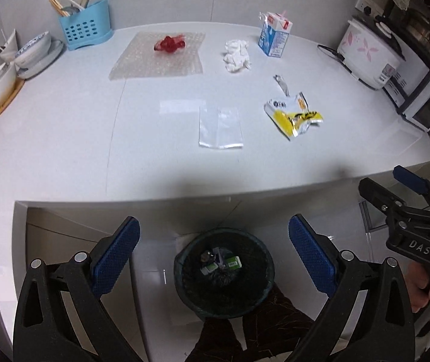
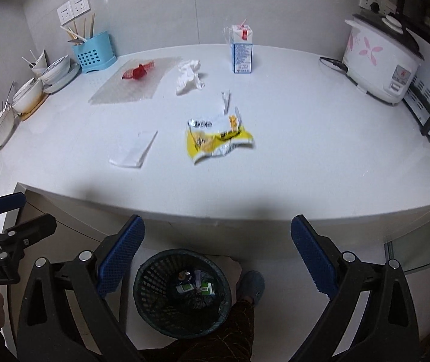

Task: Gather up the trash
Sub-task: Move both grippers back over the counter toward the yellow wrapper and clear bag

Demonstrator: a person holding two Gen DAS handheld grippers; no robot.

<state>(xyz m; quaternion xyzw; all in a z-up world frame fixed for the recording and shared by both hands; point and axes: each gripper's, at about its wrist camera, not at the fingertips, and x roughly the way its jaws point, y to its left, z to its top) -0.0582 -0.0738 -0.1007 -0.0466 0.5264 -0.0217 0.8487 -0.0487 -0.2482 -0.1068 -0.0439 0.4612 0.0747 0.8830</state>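
Trash lies on the white counter [image 1: 64, 126]: a yellow snack wrapper [image 1: 294, 114] [image 2: 218, 138], a clear plastic bag [image 1: 220, 127] [image 2: 133, 149], a crumpled white tissue [image 1: 236, 55] [image 2: 189, 76], a red wrapper [image 1: 169, 44] [image 2: 138, 71] on bubble wrap [image 1: 157, 60], a milk carton [image 1: 274, 33] [image 2: 242, 49] and a small torn strip [image 1: 281, 84]. A dark mesh bin [image 1: 224, 271] [image 2: 181, 291] stands on the floor below, with small trash inside. My left gripper [image 1: 214, 241] and right gripper [image 2: 217, 238] are open and empty, both held over the bin, short of the counter edge.
A blue utensil holder [image 1: 85, 27], stacked bowls [image 1: 30, 52] and a board sit at the left. A rice cooker [image 1: 369, 51] and a microwave [image 1: 426, 105] stand at the right. A person's leg and shoe [image 2: 252, 283] are beside the bin.
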